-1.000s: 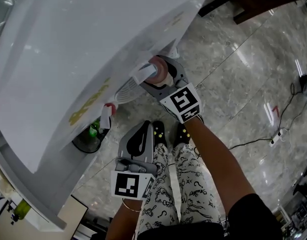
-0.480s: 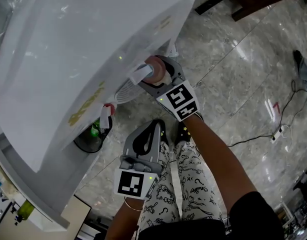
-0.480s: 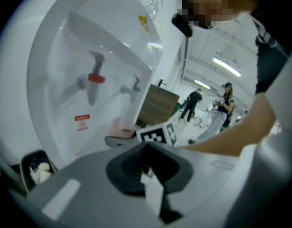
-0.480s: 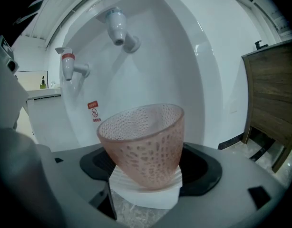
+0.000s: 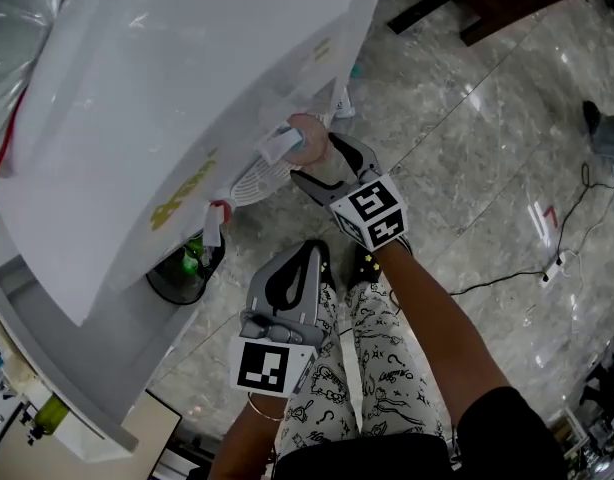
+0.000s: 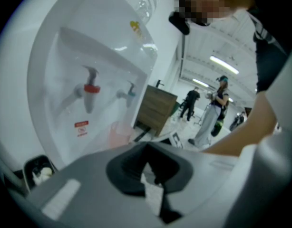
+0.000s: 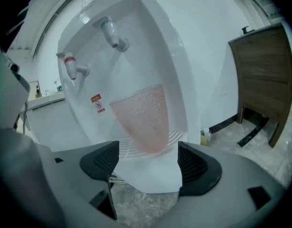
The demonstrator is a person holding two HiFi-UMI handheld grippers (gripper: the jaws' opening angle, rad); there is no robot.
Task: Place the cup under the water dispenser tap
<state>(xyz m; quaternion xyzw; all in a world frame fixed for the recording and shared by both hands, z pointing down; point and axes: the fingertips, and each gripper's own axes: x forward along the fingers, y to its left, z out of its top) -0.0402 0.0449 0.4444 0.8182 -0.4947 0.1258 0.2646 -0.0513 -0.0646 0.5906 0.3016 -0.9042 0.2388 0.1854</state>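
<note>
A pink translucent cup (image 7: 142, 118) stands upright on the white slotted drip tray (image 7: 177, 136) of the water dispenser (image 5: 177, 98), below the blue-capped tap (image 7: 111, 32). The red tap (image 7: 70, 66) is to its left. My right gripper (image 7: 148, 163) is open; the cup's base sits just ahead between the dark pads (image 7: 102, 161) with a gap on each side. From the head view the cup (image 5: 309, 136) shows in front of the right gripper (image 5: 325, 160). My left gripper (image 5: 309, 260) hangs lower, shut and empty, pointed at the dispenser (image 6: 89, 80).
A black bin with a green bottle (image 5: 190, 261) sits at the dispenser's foot on the left. A wooden cabinet (image 7: 262, 80) stands to the right. A cable and power strip (image 5: 553, 268) lie on the marble floor. People (image 6: 213, 109) stand far off.
The right gripper has drawn back a little from the cup, which stays on the tray. The left gripper has lifted slightly.
</note>
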